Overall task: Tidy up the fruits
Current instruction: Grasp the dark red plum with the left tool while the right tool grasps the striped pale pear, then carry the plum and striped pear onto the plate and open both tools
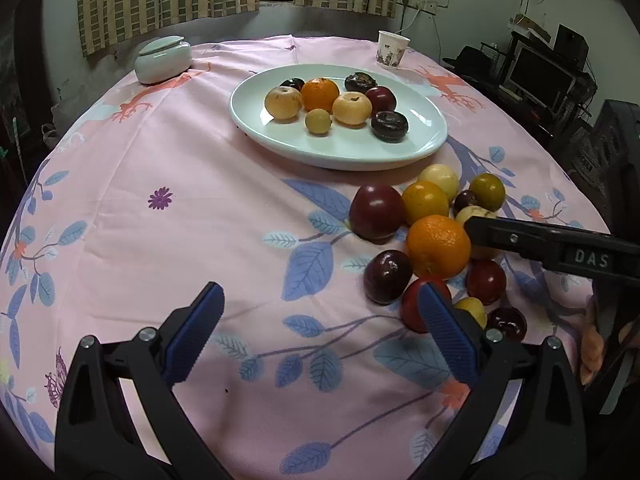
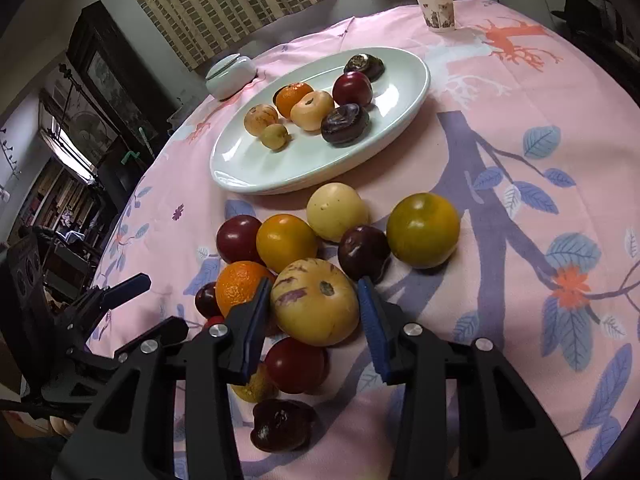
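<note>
1. Fruits (image 2: pixel 344 240) lie heaped on a pink floral cloth (image 1: pixel 160 240), just beside an oval plate (image 1: pixel 424 148) already holding eight more, an orange (image 1: pixel 320 93) among them.
2. Right gripper (image 2: pixel 316 312) brackets a pale, purple-streaked melon (image 2: pixel 315 302) in the heap, fingers (image 2: pixel 372 320) apart on either side; contact cannot be told.
3. Left gripper (image 1: pixel 320 328) hovers over bare cloth with fingers (image 1: pixel 196 332) wide apart, one of them crossing a red plum (image 1: pixel 414 304) at the heap's edge.
4. Lidded jar (image 1: pixel 162 58) and paper cup (image 1: pixel 393 49) stand beyond the plate.
</note>
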### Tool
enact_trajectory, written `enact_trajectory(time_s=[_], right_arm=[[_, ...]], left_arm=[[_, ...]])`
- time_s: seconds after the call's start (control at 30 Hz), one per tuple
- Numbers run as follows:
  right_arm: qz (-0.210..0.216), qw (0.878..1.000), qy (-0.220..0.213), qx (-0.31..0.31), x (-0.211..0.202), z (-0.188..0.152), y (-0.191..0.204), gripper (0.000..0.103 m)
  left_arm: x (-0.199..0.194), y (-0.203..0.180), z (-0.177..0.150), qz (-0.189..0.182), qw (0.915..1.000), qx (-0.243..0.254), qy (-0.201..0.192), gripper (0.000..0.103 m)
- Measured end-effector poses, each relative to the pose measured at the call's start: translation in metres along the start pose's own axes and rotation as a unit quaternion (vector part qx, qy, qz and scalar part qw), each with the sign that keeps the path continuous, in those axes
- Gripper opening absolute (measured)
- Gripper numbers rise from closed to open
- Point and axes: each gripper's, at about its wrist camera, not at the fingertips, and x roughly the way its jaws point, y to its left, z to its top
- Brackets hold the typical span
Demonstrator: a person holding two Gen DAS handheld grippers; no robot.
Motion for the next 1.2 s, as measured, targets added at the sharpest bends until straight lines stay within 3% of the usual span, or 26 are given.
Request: enact_trajectory(time_s=[0.13,0.33,0.43,0.5,0.57,0.63,0.7,0.73,0.8,1.2], right_arm=[[-0.009,1.000,-0.006,-0.018,-0.020,-0.007,0.005,0.044],[-0.002,1.000,-0.004,0.000,-0.028,-0.013,-0.006,0.044],[0.007,1.000,-0.006,-0.004,-0.029,-0.015,-0.005,0.044],[0.010,1.000,-0.007,-0.002,-0.030,-0.016,-0.004,0.044],[0.010,1.000,-0.008,0.001,-0.032,-0.017,-0.006,0.044],[0.009,1.000,-0.007,0.003,-0.034,-0.019,-0.007,0.044],[0.008,1.000,-0.006,0.004,-0.035,-0.020,-0.008,0.044],[0.007,1.000,-0.006,0.002,-0.036,-0.020,-0.007,0.044],[0.008,1.000,-0.007,-0.001,-0.038,-0.021,-0.004,0.044],[0.004,1.000,-0.009,-0.015,-0.038,-0.020,0.008,0.044]], left_arm=[[0.010,0.004,0.001,0.037,0.9992,0.012,0.012,0.099],[0.024,-0.012,-0.001,0.033,0.9966,0.059,0.047,0.099],[0.035,-0.009,0.008,-0.007,0.9974,0.037,0.062,0.094],[0.037,-0.014,0.012,-0.033,0.9972,0.036,0.057,0.084],[0.035,-0.023,0.011,-0.031,0.9973,0.047,0.047,0.058],[0.034,-0.030,0.010,-0.039,0.9968,0.055,0.044,0.042],[0.032,-0.031,0.008,-0.044,0.9968,0.051,0.042,0.039],[0.030,-0.031,0.007,-0.054,0.9964,0.048,0.043,0.031],[0.025,-0.031,0.004,-0.078,0.9954,0.034,0.046,0.031],[-0.004,-0.029,0.004,-0.081,0.9961,0.030,0.019,0.031]])
